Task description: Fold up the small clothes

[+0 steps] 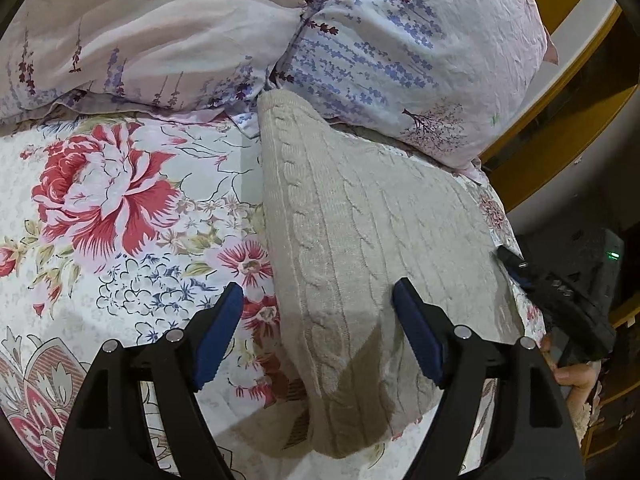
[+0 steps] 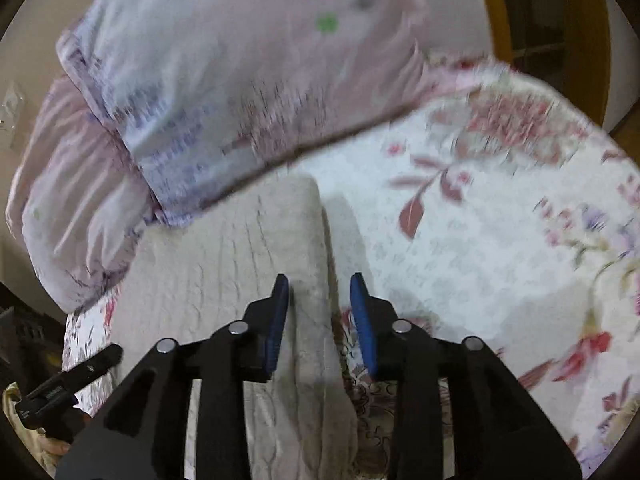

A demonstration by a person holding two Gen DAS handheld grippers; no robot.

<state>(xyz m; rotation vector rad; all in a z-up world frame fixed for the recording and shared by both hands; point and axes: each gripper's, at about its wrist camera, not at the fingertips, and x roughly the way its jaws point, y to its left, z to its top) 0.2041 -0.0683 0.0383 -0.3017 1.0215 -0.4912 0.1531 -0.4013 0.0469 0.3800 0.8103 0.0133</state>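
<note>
Both hand-held grippers poised over a knit on the bed, jaws apart.

Your left hand-held gripper (image 1: 318, 306) is spread wide, straddling the near left edge of the knit (image 1: 360, 240); nothing sits between its pads. Your right hand-held gripper (image 2: 320, 300) is narrower but unclosed, bracketing the knit's right edge, which is not yet pinched. The knit lies flat on the floral bedspread (image 1: 120, 220), its far end touching the pillows (image 1: 400, 40). Risk: closing here could catch the bedspread along with the knit, since both lie within the jaws' span; a loose cable-knit edge may also slip out or bunch. The right view is blurred, so exact contact cannot be told. Both grippers point forward and down, at opposite side edges.
</note>
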